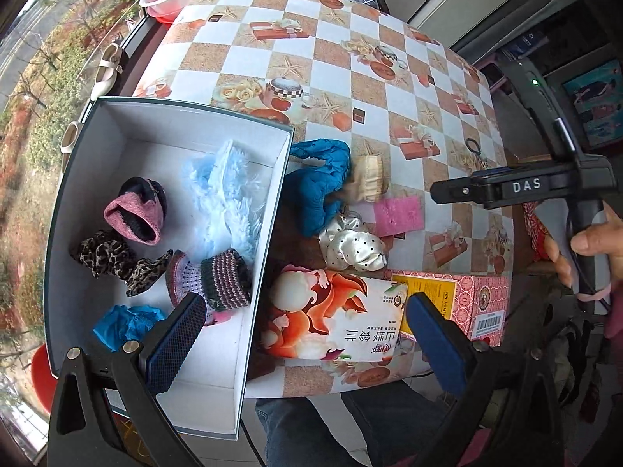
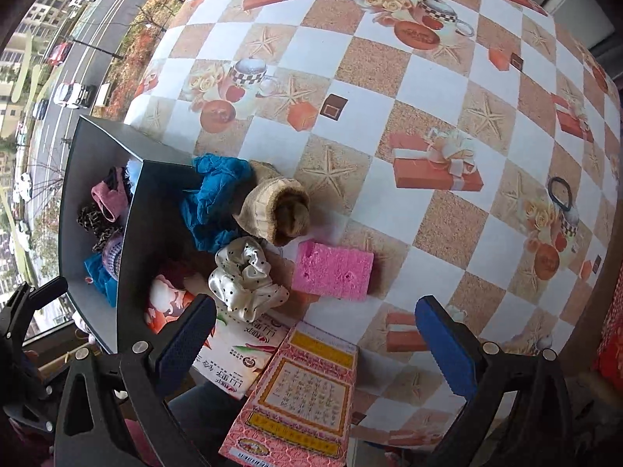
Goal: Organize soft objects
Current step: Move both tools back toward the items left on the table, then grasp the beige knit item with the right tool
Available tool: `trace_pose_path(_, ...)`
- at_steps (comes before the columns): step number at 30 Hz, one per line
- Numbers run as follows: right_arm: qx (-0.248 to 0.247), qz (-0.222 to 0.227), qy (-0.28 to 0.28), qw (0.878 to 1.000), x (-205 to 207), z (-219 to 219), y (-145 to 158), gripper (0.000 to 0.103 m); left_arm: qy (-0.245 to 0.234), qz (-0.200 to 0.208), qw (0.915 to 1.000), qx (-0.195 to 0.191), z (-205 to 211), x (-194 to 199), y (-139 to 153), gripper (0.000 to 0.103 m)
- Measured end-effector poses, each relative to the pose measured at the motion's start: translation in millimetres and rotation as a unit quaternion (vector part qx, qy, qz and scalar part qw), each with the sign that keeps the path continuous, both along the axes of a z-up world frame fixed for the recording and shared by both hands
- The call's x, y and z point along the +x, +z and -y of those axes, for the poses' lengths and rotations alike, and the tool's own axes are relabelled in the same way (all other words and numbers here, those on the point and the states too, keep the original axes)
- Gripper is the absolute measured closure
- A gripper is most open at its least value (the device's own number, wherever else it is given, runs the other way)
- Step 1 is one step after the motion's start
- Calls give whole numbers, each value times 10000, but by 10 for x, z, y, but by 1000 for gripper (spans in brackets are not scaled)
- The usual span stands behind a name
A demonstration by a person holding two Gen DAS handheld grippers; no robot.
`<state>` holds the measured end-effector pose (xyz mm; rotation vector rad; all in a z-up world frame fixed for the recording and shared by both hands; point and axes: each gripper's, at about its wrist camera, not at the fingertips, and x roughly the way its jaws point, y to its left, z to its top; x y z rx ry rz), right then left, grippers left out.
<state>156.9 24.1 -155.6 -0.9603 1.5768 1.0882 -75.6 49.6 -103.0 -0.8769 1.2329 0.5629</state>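
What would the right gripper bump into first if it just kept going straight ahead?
Probably the pink sponge. The right gripper is open and empty, and the sponge lies just beyond the gap between its fingers, with the white polka-dot scrunchie a little to the left. Depth is hard to judge, so it might touch the tablecloth instead.

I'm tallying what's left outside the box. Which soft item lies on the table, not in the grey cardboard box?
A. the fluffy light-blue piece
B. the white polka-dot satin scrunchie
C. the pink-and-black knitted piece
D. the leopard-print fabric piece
B: the white polka-dot satin scrunchie lies on the checkered tablecloth beside the pink sponge block, outside the wall of the grey cardboard box; the other three lie inside.
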Motion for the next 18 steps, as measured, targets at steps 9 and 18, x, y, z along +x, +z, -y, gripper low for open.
trace_pose_path(9, 291, 7, 1628, 9862, -470, -475, -667, 0, 258, -394, 9987, -175, 56, 246, -188, 0)
trace_pose_path(18, 402, -54, 86, 9991, 389, -269, -817, 67, 177, -636, 9972, -347, -15, 698, -450, 0)
